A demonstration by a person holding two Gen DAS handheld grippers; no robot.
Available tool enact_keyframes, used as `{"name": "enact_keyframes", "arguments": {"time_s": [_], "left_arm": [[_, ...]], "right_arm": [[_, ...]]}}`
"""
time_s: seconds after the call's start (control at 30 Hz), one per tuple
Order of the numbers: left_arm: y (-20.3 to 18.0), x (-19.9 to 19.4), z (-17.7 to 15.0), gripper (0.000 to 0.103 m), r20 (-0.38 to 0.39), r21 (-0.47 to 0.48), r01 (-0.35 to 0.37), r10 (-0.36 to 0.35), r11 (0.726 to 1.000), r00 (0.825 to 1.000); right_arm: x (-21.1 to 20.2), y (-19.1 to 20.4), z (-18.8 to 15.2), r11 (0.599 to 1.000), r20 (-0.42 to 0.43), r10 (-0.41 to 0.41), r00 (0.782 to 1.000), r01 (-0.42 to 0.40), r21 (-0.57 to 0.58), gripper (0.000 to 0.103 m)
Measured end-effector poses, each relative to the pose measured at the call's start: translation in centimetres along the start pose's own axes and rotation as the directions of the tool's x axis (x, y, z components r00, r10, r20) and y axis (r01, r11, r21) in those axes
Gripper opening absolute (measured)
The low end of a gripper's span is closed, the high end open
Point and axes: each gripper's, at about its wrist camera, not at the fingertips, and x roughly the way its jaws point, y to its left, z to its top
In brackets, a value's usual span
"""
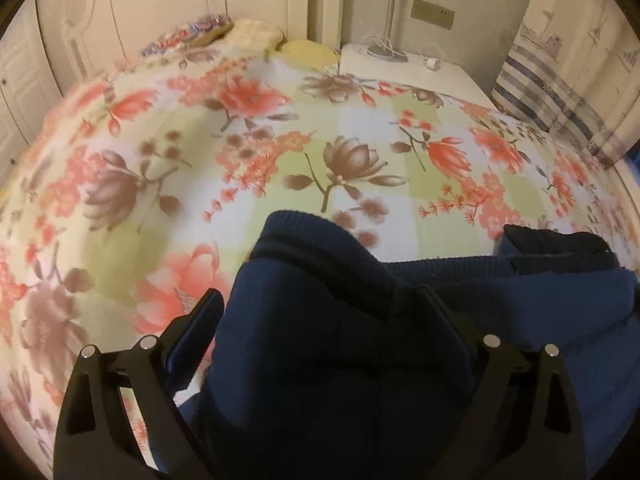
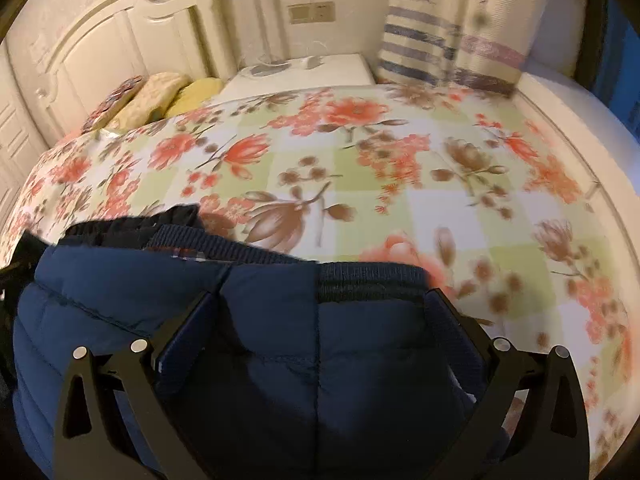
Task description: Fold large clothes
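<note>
On the near edge of the flowered bed cover (image 1: 320, 152), a dark blue padded jacket (image 2: 248, 320) lies with its long axis from left to right. Its ribbed band faces the headboard (image 2: 120, 40). Left gripper (image 1: 320, 300) and right gripper (image 2: 320, 300) both have jaws spread around thick jacket folds.

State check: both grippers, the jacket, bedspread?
left gripper: jaws wide apart, jacket bulk between them, no pinch visible
right gripper: jaws wide apart, jacket between them
navy jacket: bunched at the bed's near edge, ribbed hem facing away
floral bedspread: spread flat
</note>
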Motion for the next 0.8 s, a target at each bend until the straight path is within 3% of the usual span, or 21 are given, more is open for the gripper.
{"name": "enact_keyframes", "arguments": {"time_s": [0.03,0.07,0.2,0.3,0.37,0.47,0.57,0.7,0.8], "left_arm": [[0.1,0.0,0.0,0.096,0.004,-0.005,0.001,-0.001,1.0,1.0],[0.3,0.0,0.0,0.096,0.005,-0.011,0.006,-0.005,1.0,1.0],[0.1,-0.1,-0.7,0.096,0.002,-0.023,0.006,-0.006,1.0,1.0],[-0.1,-0.4,-1.0,0.096,0.012,-0.015,-0.011,0.011,1.0,1.0],[0.0,-0.9,-1.1,0.096,0.036,-0.021,-0.028,0.029,0.999,0.999],[-0.6,-4.2,-1.7,0.094,0.124,-0.032,-0.093,0.096,0.995,0.988],[-3.1,-8.2,-3.4,0.095,0.192,0.013,0.064,-0.065,0.998,0.979],[-7.8,-10.2,-5.7,0.096,0.22,0.144,0.078,-0.109,0.986,0.969],[-11.1,-9.1,-7.1,0.097,0.203,0.247,0.047,-0.099,0.968,0.974]], "right_arm": [[-1.2,0.4,0.0,0.998,0.029,-0.058,0.998,0.058,0.004,0.098],[-2.9,1.3,-0.1,0.998,0.081,-0.059,0.995,0.06,-0.007,0.098],[-7.4,8.0,-1.4,0.98,0.205,0.069,0.976,-0.028,-0.195,0.099],[-5.1,13.8,-2.9,0.934,0.088,0.092,0.992,-0.055,-0.353,0.099],[-2.0,16.4,-4.4,0.894,0.008,0.032,0.999,-0.025,-0.448,0.099],[-1.7,15.6,-3.8,0.91,-0.011,0.071,0.997,-0.069,-0.409,0.099],[-2.1,13.7,-3.5,0.934,-0.017,0.129,0.991,-0.127,-0.333,0.098],[-5.1,12.0,-3.8,0.96,0.027,0.144,0.989,-0.133,-0.247,0.098],[-7.1,11.3,-4.8,0.953,0.067,0.108,0.992,-0.084,-0.292,0.098]]}}
